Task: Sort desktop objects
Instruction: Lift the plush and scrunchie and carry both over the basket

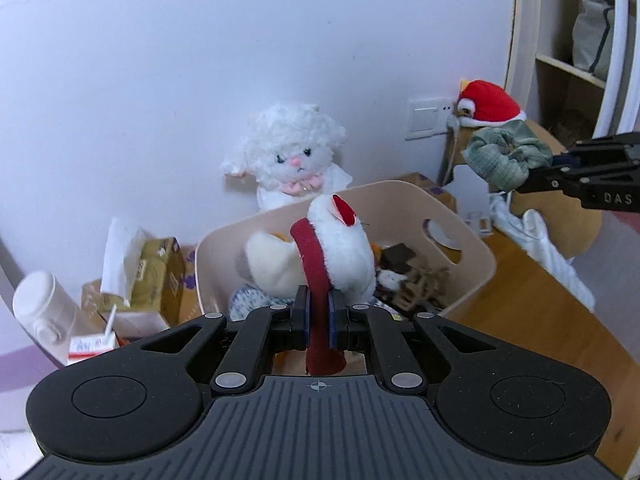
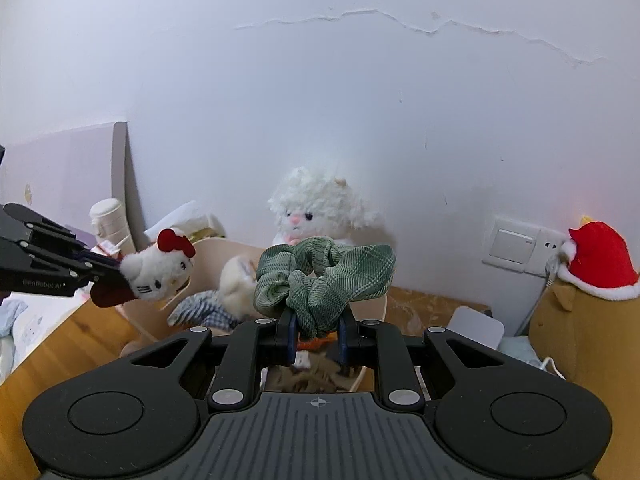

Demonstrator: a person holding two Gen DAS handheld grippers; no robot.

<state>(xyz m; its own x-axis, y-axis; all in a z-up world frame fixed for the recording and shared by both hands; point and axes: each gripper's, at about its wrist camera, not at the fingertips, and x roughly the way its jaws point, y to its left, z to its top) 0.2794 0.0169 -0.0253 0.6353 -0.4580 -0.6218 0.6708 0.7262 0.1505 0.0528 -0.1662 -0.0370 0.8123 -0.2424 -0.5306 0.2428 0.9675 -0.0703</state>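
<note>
1. The left tongs (image 1: 319, 312) are clamped tight, their 2 jaws pinching a strip of dark red cloth.
2. They tilt downward, held up off the tabletop.
3. The right tongs (image 2: 318, 330) are also closed, squeezing a bunch of green fabric.
4. They too slant downward, raised and well apart from the left pair.

A home bedroom: a white plush lamb (image 1: 287, 151) sits against the wall (image 1: 200, 60) beyond the fingers, a wooden counter (image 1: 532, 312) beneath them.
</note>
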